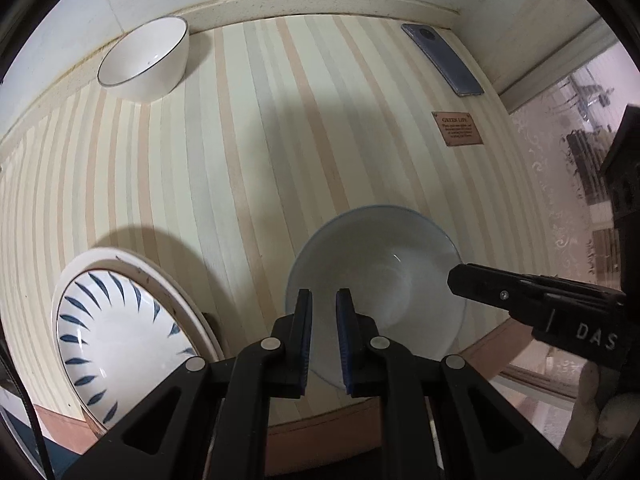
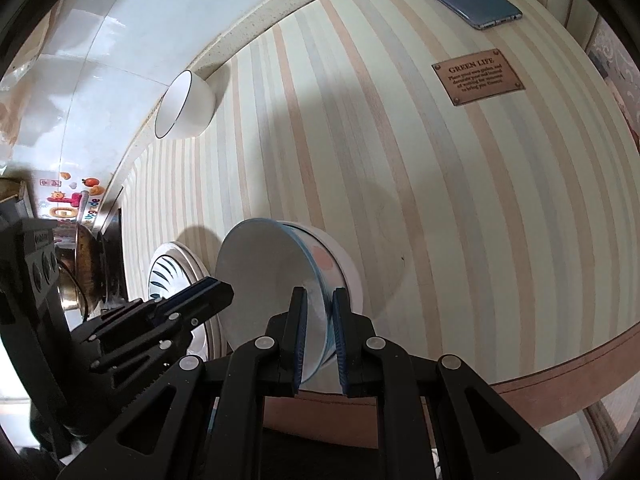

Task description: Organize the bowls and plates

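Observation:
A pale bowl with a blue rim (image 1: 376,280) is held by both grippers over the striped mat (image 1: 248,152). My left gripper (image 1: 324,300) is shut on its near rim. My right gripper (image 2: 320,296) is shut on the rim at the bowl's (image 2: 272,276) right side and shows in the left wrist view (image 1: 454,276). The left gripper shows in the right wrist view (image 2: 212,288) at the bowl's left edge. A blue-leaf plate (image 1: 116,340) lies on a plain white plate (image 1: 156,272) at the near left. A white bowl with a dark rim (image 1: 146,58) stands at the back left.
A blue phone (image 1: 442,58) lies at the back right of the mat, with a brown label (image 1: 456,128) in front of it. A wall edge (image 1: 320,4) borders the back. A metal pot (image 2: 84,276) stands beyond the mat's left side. The mat's front edge (image 2: 560,376) is close.

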